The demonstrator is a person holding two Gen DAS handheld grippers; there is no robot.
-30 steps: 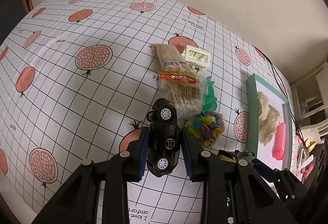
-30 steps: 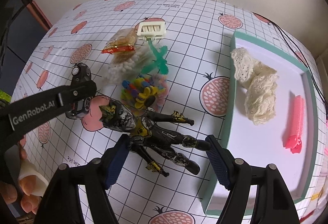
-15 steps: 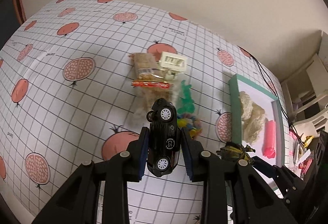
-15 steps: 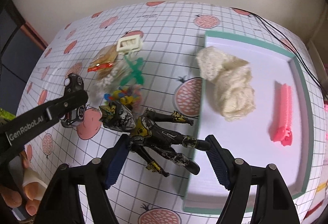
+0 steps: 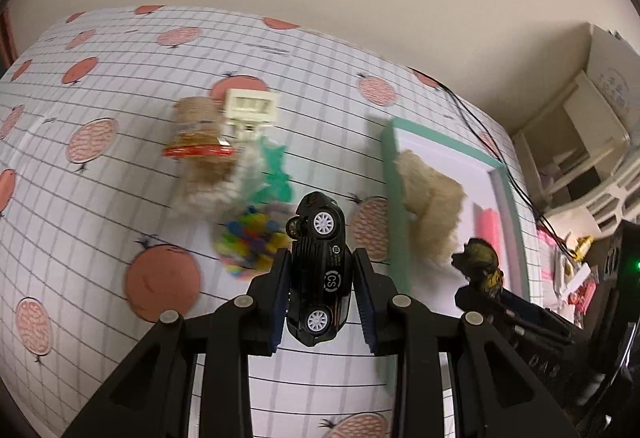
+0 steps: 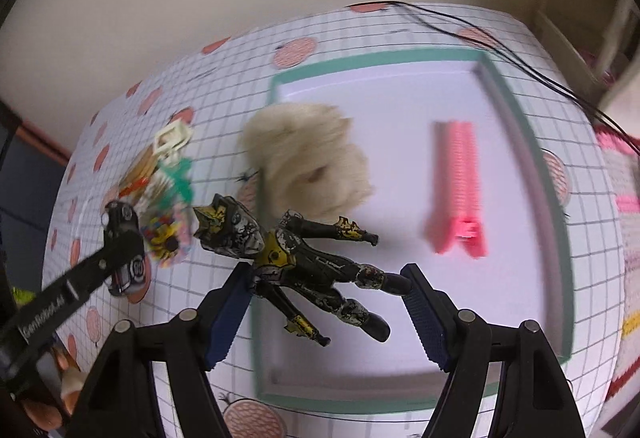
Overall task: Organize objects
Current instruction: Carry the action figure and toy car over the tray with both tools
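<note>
The left gripper (image 5: 322, 280) is closed on a black toy car (image 5: 320, 270), its 2 blue pads pressing the car's sides; the car points away from the camera, lifted above the table (image 5: 100, 197). The right gripper (image 6: 328, 312) holds a black and yellow action figure (image 6: 304, 258) across its body and leg, with the jaws set wide. The figure hangs over the near left part of the green-edged tray (image 6: 500, 85).

Much here is blurred. In the left view the pile on the table is smeared: a bag of coloured pieces (image 5: 252, 238), a green plastic shape (image 5: 276, 177), a packet with a red band (image 5: 198, 149) and a white clip-like part (image 5: 252, 105); what the packet contains I cannot tell. The cream lace cloth (image 6: 312, 161) in the tray is only a soft mass in both views. The near edge of the tray is hidden behind the right gripper's arms.

Only the right view shows the whole tray with the pink hair clip (image 6: 460, 193) lying in its right part, well apart from the cloth. In the left view the figure shows only as a head at the right, and the clip is mostly covered.

Compared with 0.5 s ago, both grippers have moved right: the tray now fills the right view, and the figure is over the tray instead of over its left edge. The car is still held the same way.
</note>
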